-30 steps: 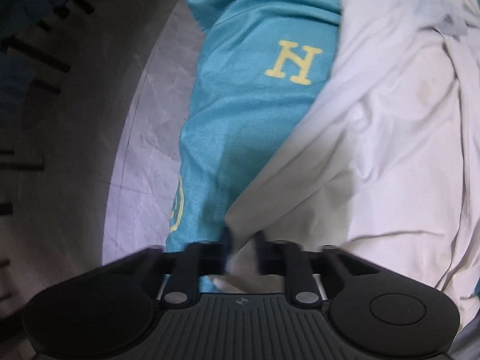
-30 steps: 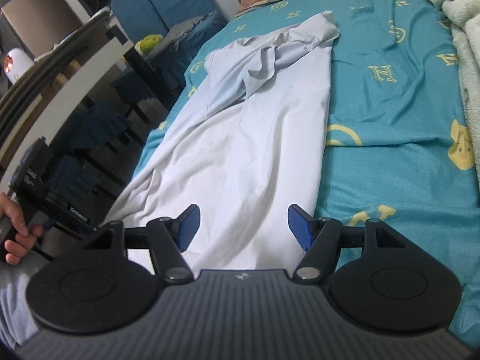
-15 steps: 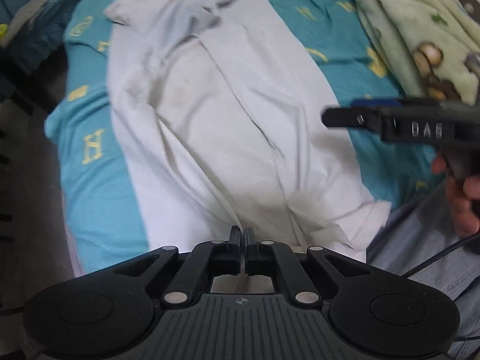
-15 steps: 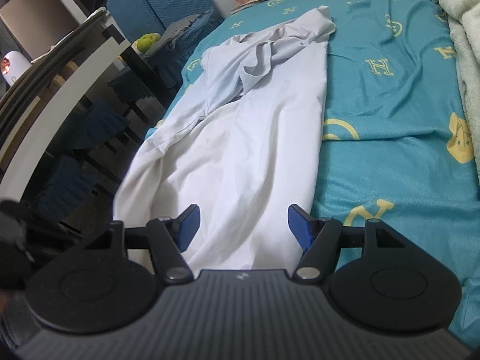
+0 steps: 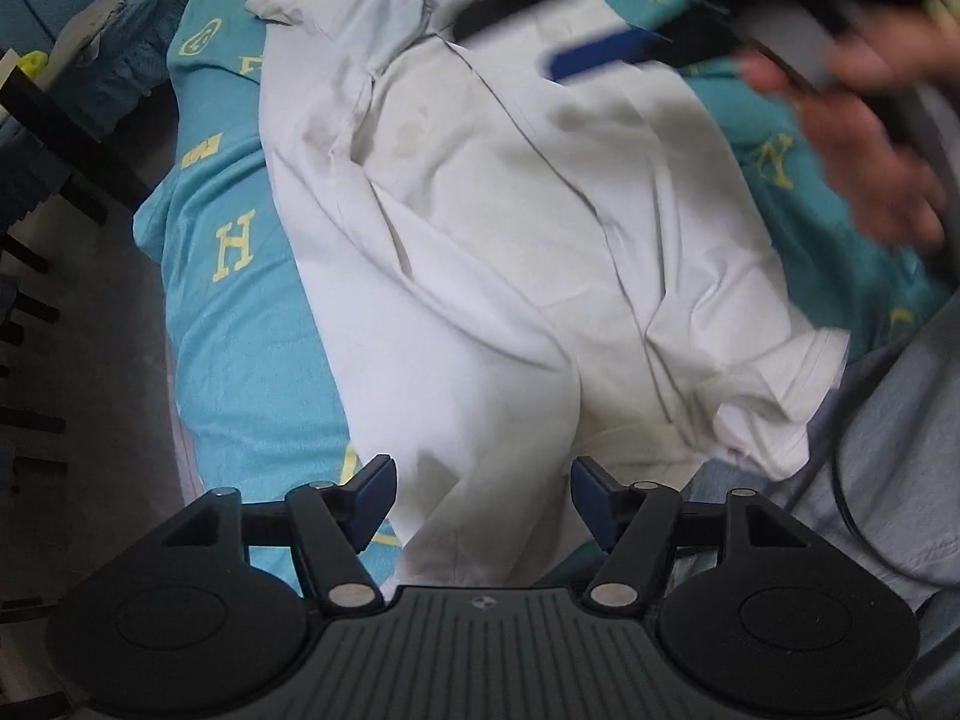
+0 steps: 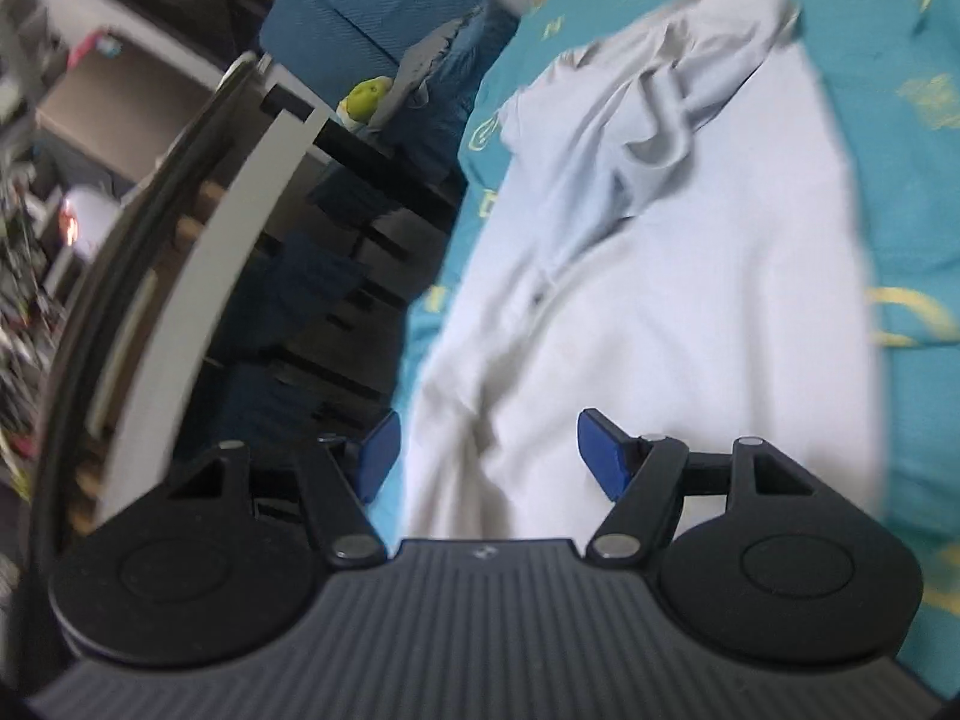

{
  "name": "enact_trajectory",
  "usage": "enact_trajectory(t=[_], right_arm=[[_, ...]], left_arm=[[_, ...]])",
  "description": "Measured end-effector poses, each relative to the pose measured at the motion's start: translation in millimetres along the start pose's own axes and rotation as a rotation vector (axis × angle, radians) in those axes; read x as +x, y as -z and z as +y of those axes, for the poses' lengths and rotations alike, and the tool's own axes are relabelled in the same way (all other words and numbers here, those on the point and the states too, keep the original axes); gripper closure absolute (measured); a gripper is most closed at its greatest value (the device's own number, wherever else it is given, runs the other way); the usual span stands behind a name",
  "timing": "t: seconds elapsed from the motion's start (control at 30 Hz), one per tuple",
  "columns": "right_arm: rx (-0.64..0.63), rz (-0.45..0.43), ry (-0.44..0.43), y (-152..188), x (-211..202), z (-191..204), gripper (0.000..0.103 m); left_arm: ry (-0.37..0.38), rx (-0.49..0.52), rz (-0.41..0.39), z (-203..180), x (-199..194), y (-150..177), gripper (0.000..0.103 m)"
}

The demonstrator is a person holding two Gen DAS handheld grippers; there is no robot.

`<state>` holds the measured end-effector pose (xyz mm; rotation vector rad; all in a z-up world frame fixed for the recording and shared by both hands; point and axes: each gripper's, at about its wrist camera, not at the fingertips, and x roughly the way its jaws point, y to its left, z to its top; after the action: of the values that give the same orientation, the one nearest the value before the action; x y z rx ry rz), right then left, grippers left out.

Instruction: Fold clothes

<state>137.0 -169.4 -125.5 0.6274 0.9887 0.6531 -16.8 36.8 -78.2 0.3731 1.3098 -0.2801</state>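
A white T-shirt (image 5: 516,228) lies lengthwise on a teal bedsheet (image 5: 240,324) with yellow letters, its far end bunched and one sleeve (image 5: 774,396) folded at the near right. My left gripper (image 5: 480,495) is open and empty just above the shirt's near edge. My right gripper (image 6: 483,450) is open and empty over the shirt (image 6: 672,276); it also shows blurred in the left wrist view (image 5: 594,51), held by a hand (image 5: 864,144) above the shirt's far right.
The bed's left edge drops to a grey floor (image 5: 90,360). Dark furniture slats (image 5: 36,192) and a blue chair (image 6: 360,24) stand left of the bed. The person's grey trousers (image 5: 888,456) are at the near right.
My left gripper has opened and let go of the shirt's edge. The right gripper has swung quickly over the shirt toward the left, blurring its view.
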Motion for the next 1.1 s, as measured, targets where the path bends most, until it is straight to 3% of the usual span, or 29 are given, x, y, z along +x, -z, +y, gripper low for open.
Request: enact_trajectory(t=[0.13,0.23,0.3,0.37,0.4,0.43,0.5,0.63,0.77,1.03,1.07,1.1], right_arm=[[0.040,-0.035,0.001,-27.0,49.4,-15.0,0.035],[0.065,-0.071,0.010,-46.1,80.9,-30.0,0.035],[0.082,-0.088,-0.004,-54.5,93.6,-40.4,0.036],[0.062,-0.084,0.013,-61.1,104.5,-45.9,0.049],[0.048,-0.085,0.022,-64.2,109.0,-47.8,0.061],[0.030,-0.098,0.031,-67.3,111.7,-48.1,0.080],[-0.013,-0.140,0.040,-73.8,112.2,-46.1,0.096],[-0.055,-0.216,-0.011,-97.9,100.7,-40.8,0.098],[-0.061,-0.216,-0.023,-121.2,97.5,-45.4,0.098],[-0.091,-0.129,0.067,-105.6,115.5,-57.9,0.096],[-0.099,-0.133,0.070,-104.0,111.9,-54.6,0.096],[-0.110,-0.130,0.074,-102.4,108.1,-50.5,0.095]], left_arm=[[0.001,0.031,0.001,-7.6,10.8,-0.3,0.040],[0.025,0.023,0.018,-6.7,18.7,-1.1,0.053],[0.043,0.006,0.033,-3.2,24.5,-1.7,0.076],[0.053,-0.007,0.034,-0.1,26.3,-1.6,0.096],[0.058,-0.014,0.034,1.5,27.2,-1.5,0.097],[0.061,-0.015,0.031,1.7,26.5,-1.4,0.098],[0.066,0.002,0.018,-3.2,21.0,-1.4,0.099],[0.102,0.025,0.015,-24.2,13.8,-1.4,0.100],[0.133,0.046,0.016,-43.8,9.1,-2.0,0.100],[0.125,-0.003,0.054,-43.2,31.8,-3.4,0.097],[0.126,-0.011,0.057,-42.3,33.9,-2.7,0.096],[0.130,-0.020,0.054,-41.6,33.6,-1.4,0.087]])
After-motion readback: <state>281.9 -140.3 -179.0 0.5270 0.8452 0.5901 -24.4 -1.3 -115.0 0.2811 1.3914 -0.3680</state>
